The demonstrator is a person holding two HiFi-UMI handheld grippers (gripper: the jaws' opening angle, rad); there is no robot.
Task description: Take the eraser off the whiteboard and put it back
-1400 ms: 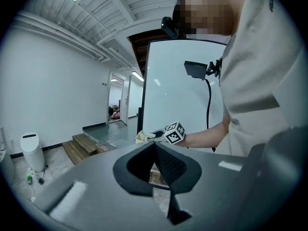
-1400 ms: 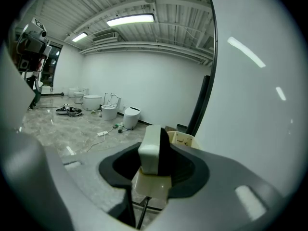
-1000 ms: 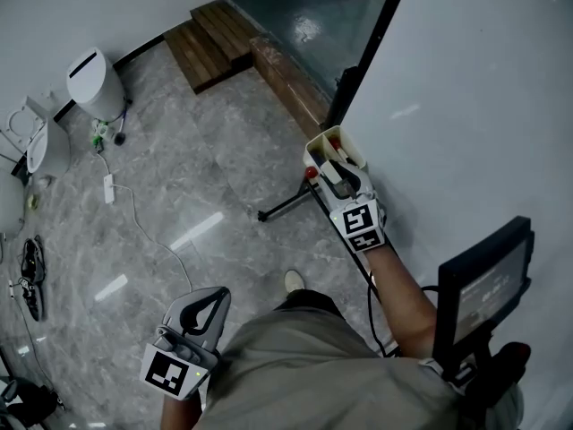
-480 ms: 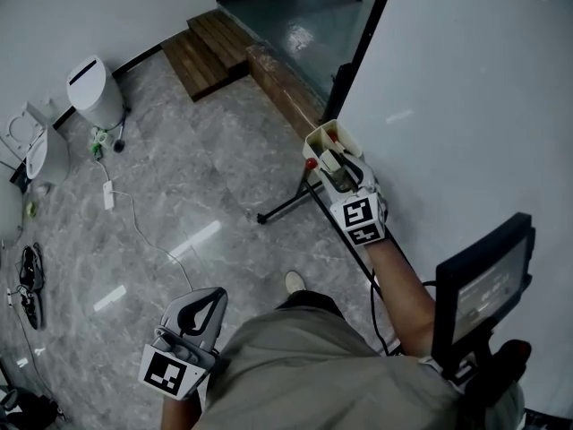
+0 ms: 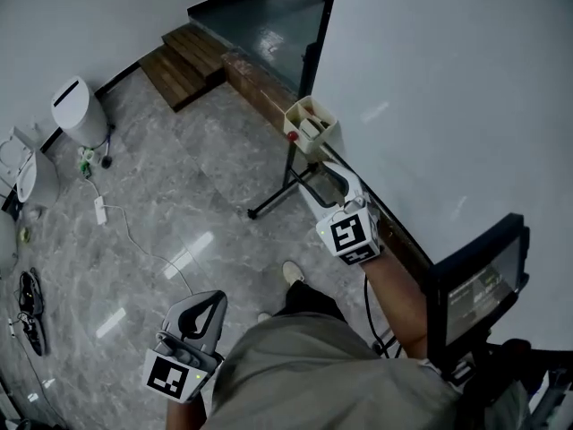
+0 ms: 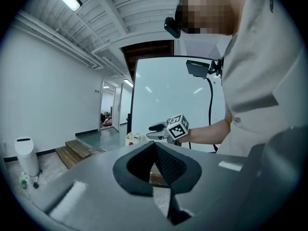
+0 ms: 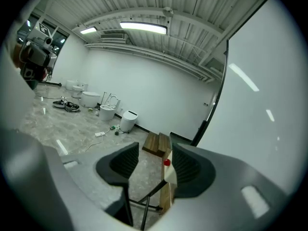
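Note:
The whiteboard (image 5: pixel 448 79) fills the right side. A beige tray box (image 5: pixel 324 115) hangs at the left end of its ledge, with a pale block inside that looks like the eraser (image 5: pixel 310 129) and a red knob (image 5: pixel 292 136) on its side. My right gripper (image 5: pixel 329 176) hovers just short of the box, open, with nothing between its fingers; the box (image 7: pixel 170 175) shows through the gap. My left gripper (image 5: pixel 218 298) hangs low by my hip, shut and empty. In the left gripper view its jaw tips (image 6: pixel 155 146) meet.
A monitor on a stand (image 5: pixel 474 276) is by my right elbow. The board's black stand leg (image 5: pixel 273 202) runs across the floor. Wooden steps (image 5: pixel 183 61), a white bin (image 5: pixel 79 110), a power strip with cable (image 5: pixel 100 210) and shoes (image 5: pixel 29 294) lie to the left.
My right gripper has drawn back out of the tray box toward me with its jaws spread, leaving the block inside. The left gripper stays low at my side.

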